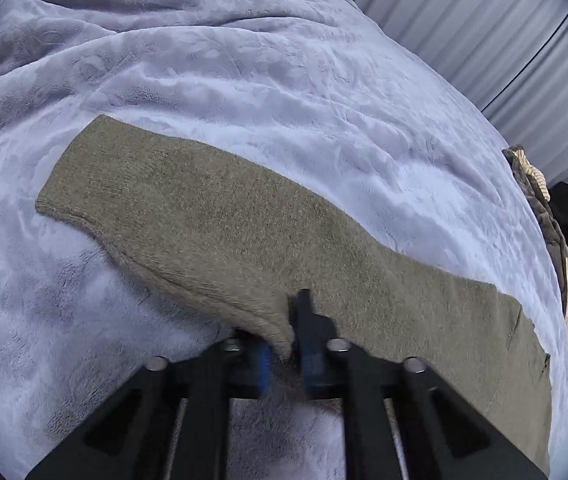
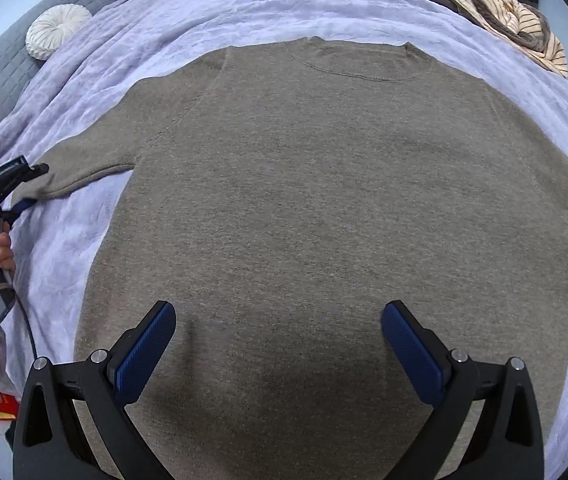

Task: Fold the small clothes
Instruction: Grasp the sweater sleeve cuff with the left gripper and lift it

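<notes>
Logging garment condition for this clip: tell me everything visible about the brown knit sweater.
The brown knit sweater, fuzzy and olive-tinged, has a round ribbed neckline and long sleeves. It lies flat on the lavender plush blanket, neckline away from the right wrist camera, sleeves spread sideways. The left gripper is shut on one sleeve's cuff; the open right gripper hovers over its lower body.

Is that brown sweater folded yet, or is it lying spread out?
Spread out. The sweater lies flat on the blanket, sleeves out to both sides; only one cuff is pinched.

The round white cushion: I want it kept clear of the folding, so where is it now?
In the right wrist view the cushion sits at the upper left, against the grey headboard at the blanket's edge, apart from the sweater.
</notes>
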